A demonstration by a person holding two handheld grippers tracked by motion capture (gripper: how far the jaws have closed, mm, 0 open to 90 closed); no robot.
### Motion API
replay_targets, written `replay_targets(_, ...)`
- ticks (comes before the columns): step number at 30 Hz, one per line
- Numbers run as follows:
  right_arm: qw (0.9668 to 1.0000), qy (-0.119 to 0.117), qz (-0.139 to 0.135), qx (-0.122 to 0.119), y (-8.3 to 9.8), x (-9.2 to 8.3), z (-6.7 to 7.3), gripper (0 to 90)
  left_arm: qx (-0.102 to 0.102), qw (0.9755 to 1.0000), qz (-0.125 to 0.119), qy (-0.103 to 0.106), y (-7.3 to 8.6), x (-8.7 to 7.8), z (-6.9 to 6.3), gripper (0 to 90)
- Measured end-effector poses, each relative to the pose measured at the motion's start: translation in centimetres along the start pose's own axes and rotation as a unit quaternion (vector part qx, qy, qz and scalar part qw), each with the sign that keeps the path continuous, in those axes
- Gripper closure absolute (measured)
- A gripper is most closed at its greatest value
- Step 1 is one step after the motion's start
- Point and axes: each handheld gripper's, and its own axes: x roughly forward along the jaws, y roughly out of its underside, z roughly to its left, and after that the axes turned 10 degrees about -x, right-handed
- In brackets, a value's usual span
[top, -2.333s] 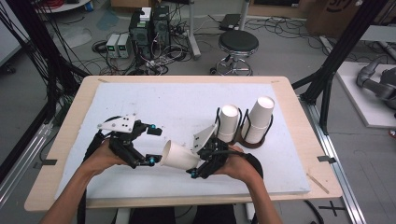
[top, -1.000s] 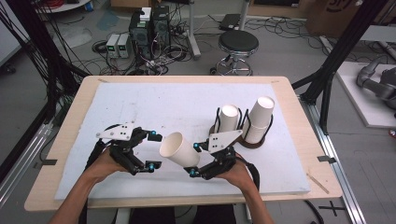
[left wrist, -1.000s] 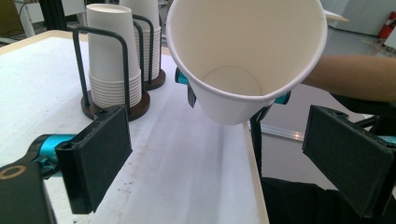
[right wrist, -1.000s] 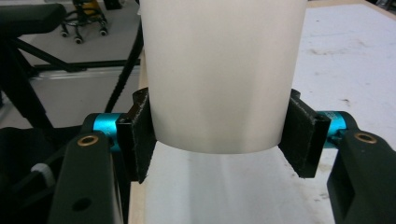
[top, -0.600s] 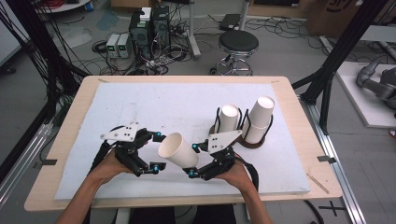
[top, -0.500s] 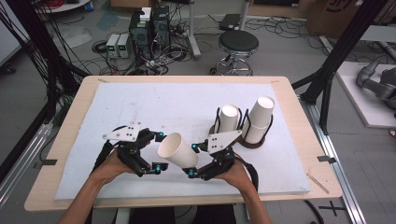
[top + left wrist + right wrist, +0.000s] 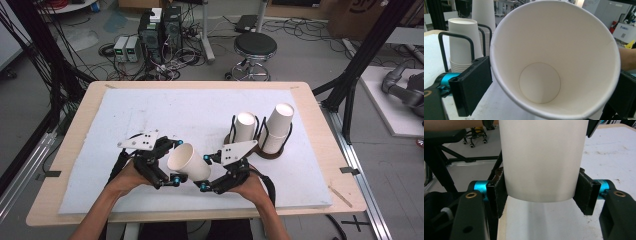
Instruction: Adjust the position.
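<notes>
A white paper cup (image 7: 189,162) lies tilted on its side in the air above the near middle of the desk (image 7: 70,155), its open mouth turned to the left. The right tool (image 7: 216,176) is clamped on the cup's narrow base end — in the right gripper view the two black pads press the wall (image 7: 541,160) from both sides. The left tool (image 7: 171,161) stands at the rim; its jaws have just been opening, and in the left gripper view they sit wide on either side of the mouth (image 7: 554,60), one jaw close by the rim and the other just outside it, neither visibly pinching.

Far right of the hands, a black wire cup holder (image 7: 260,135) carries two stacks of paper cups (image 7: 245,127), mouth down, well apart from the held cup.

The risk, as I judge it, sits in the handover. The cup hangs on a single grip near its bottom, and thin paper gives under pressure: too hard a squeeze could crease or ovalise the wall. If the left tool closes off-centre it could catch the rim and fold it, or knock the cup askew in the right tool's pads. Should the right tool let go before the left has a firm hold — the cup drops to the white mat (image 7: 150,107) and rolls.
</notes>
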Motion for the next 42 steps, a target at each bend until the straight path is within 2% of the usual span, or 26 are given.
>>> replay_targets(8, 1.0000, -0.002, -0.003, -0.001, 0.10, 0.21, -0.07, 36.7, 0.000, 1.0000, -0.003, 0.003, -0.33, 0.63, 0.05, 5.1)
replay_targets(15, 1.0000, -0.001, -0.006, 0.000, 0.11, 0.26, -0.04, 36.7, 0.006, 0.9999, 0.005, 0.008, -0.37, 0.95, -0.02, 5.2)
replay_targets(21, 1.0000, -0.003, -0.005, -0.001, 0.15, 0.21, -0.02, 36.7, 0.021, 0.9997, 0.005, 0.005, -0.41, 0.84, -0.20, 15.0)
replay_targets(26, 1.0000, -0.005, -0.003, 0.000, 0.22, 0.37, 0.03, 36.8, 0.025, 0.9996, 0.002, 0.015, -0.37, 0.97, -0.29, 23.4)
replay_targets(35, 1.0000, -0.006, -0.001, -0.002, 0.27, 0.39, 0.01, 37.1, 0.031, 0.9994, 0.003, 0.014, -0.36, 0.87, -0.27, 29.0)
replay_targets(42, 1.0000, -0.004, 0.000, -0.003, 0.26, 0.35, 0.01, 36.5, 0.033, 0.9994, 0.004, 0.013, -0.36, 0.89, -0.27, 30.1)
